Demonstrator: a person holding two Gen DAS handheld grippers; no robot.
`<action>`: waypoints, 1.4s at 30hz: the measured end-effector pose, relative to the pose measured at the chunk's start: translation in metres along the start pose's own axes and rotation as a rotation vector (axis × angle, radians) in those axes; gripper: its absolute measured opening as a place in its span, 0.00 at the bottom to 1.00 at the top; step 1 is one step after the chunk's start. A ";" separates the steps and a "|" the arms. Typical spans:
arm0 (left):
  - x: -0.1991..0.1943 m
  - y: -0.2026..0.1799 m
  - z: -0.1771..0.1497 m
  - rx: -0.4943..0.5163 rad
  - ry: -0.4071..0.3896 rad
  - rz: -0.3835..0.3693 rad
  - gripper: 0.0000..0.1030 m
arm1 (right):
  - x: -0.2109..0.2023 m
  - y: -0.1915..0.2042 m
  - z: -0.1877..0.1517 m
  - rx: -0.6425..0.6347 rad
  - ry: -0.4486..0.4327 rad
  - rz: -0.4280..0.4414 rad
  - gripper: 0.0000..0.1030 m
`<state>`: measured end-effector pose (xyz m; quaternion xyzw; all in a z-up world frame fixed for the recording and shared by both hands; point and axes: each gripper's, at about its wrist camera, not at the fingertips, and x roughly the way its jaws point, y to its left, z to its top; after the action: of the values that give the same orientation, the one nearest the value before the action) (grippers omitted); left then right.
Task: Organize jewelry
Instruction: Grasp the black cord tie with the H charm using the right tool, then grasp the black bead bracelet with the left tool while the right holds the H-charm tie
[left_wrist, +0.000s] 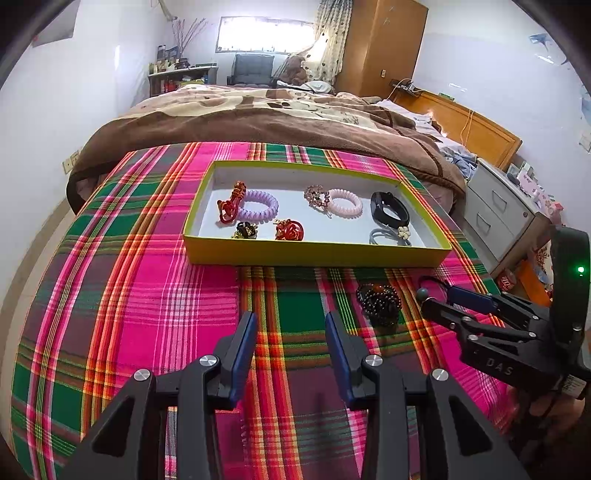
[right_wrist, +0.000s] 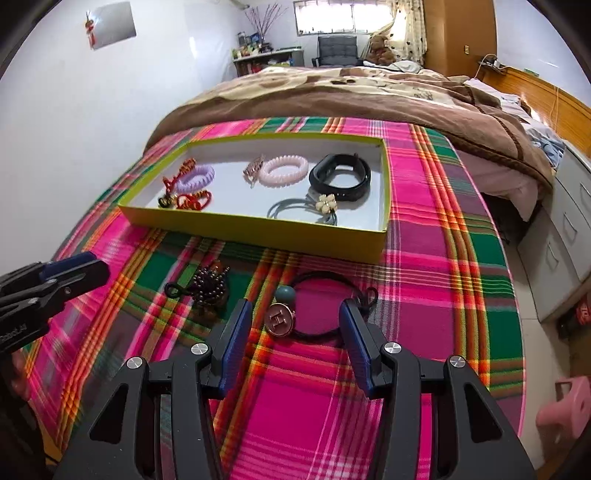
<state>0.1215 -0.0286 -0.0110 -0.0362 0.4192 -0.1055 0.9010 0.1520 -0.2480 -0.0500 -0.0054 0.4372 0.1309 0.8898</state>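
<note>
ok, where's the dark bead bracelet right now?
The dark bead bracelet lies on the plaid cloth, outside the yellow tray and in front of it, left of the black hair tie between the open right gripper's fingers.

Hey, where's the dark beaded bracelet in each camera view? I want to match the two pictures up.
Left wrist view: the dark beaded bracelet lies on the plaid cloth, lower right of centre, just right of the open left tool.
Right wrist view: it sits lower left of centre, left of the open right tool.
Shared landmark: the yellow tray, just beyond the bracelet in both views.
</note>
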 end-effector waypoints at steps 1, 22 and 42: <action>0.001 0.000 0.000 -0.002 0.001 0.001 0.37 | 0.000 0.001 0.000 -0.009 -0.005 0.001 0.48; 0.012 -0.016 -0.001 0.006 0.038 -0.053 0.37 | 0.004 0.009 -0.006 -0.068 0.012 0.011 0.19; 0.037 -0.065 0.012 0.066 0.058 -0.152 0.37 | -0.027 -0.018 -0.009 0.050 -0.077 -0.004 0.19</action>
<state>0.1433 -0.1004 -0.0209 -0.0351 0.4374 -0.1882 0.8786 0.1335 -0.2726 -0.0366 0.0213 0.4058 0.1184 0.9060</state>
